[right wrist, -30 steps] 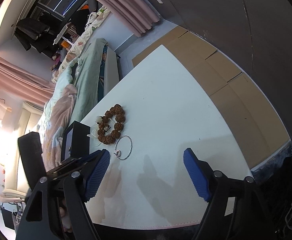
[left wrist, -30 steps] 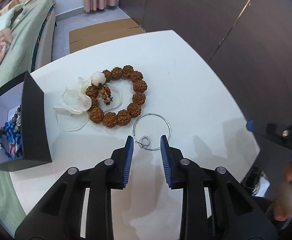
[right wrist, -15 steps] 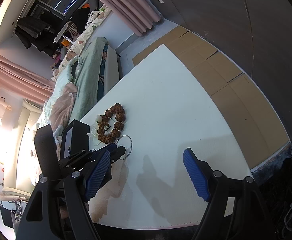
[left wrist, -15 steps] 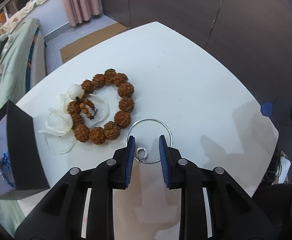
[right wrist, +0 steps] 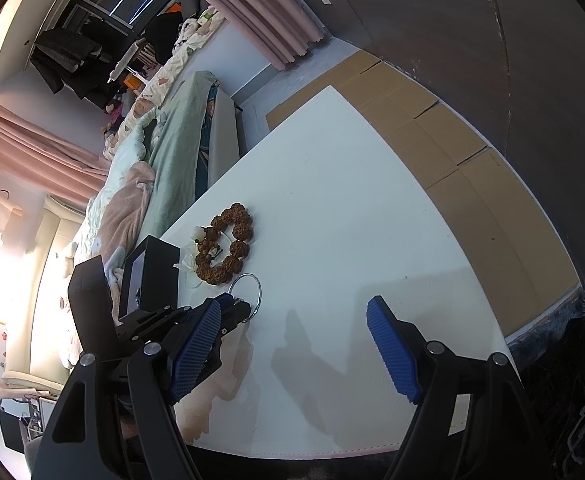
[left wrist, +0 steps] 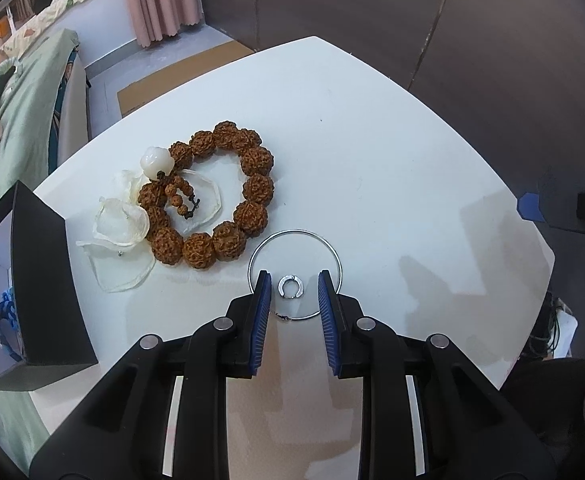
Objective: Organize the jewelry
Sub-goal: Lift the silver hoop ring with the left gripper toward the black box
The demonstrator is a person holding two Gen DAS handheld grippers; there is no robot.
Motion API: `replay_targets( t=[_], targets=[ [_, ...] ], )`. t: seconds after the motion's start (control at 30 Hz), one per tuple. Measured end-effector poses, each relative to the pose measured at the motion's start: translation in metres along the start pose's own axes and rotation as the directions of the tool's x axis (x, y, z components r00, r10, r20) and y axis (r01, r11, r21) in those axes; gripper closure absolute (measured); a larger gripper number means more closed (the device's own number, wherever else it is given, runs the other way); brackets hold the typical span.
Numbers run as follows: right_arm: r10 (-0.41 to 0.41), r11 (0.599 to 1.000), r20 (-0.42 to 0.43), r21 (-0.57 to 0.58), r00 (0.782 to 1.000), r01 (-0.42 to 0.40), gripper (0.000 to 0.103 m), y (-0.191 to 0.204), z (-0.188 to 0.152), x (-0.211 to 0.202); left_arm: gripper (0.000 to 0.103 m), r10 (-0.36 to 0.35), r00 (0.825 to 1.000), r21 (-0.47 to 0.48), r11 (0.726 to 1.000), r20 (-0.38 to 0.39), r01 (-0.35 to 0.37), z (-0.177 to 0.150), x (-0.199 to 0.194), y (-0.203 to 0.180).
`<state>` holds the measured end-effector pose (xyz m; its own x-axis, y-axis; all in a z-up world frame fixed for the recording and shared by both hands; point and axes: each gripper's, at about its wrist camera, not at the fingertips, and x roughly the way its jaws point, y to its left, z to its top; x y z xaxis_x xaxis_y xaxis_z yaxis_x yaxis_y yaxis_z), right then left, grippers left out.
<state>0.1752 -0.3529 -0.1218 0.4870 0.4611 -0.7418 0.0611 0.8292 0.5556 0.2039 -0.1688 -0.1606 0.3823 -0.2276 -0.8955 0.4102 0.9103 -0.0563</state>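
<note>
Jewelry is only partly sorted, judging by how things lie. A black box (left wrist: 40,280) sits at the left edge of the desk (left wrist: 372,152), and a blue beaded piece (left wrist: 6,312) already lies inside it, along with something else too dim to name. Three pieces are not yet in: a brown bead bracelet (left wrist: 228,196) near the desk's middle, a pale translucent flower-like ornament (left wrist: 120,224) touching the bracelet on the box side, and a thin silver hoop (left wrist: 294,276) just beside the bracelet, toward the near edge.

The left tool (left wrist: 294,286) hangs over that hoop, its jaws narrowed but not gripping; a small silver ring (left wrist: 289,286) attached to the hoop lies in the gap, clear of both pads. This looks like the next piece to go.

The right tool (right wrist: 292,336) hovers wide apart over bare desk, with nothing between its jaws. Most of the job remains.
</note>
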Motion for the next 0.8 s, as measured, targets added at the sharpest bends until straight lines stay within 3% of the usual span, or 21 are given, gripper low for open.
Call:
replay_targets(
  t=[0.13, 0.5, 0.8],
  targets=[
    [0.003, 1.000, 0.000, -0.005, 1.000, -0.003, 0.031, 0.000, 0.001, 0.001, 0.090, 0.045, 0.999, 0.016, 0.999, -0.015, -0.044, 0.002, 0.002, -0.001],
    [-0.042, 0.999, -0.047, -0.027, 0.998, 0.041, 0.039, 0.004, 0.000, 0.021, 0.090, 0.020, 1.000, -0.052, 0.998, 0.017, -0.019, 0.006, -0.019, 0.018],
    [-0.081, 0.990, -0.086, -0.120, 0.993, 0.070, 0.047, 0.039, 0.008, 0.049, 0.090, 0.041, 0.997, -0.119, 0.992, 0.063, -0.033, 0.004, -0.050, 0.047]
  ],
)
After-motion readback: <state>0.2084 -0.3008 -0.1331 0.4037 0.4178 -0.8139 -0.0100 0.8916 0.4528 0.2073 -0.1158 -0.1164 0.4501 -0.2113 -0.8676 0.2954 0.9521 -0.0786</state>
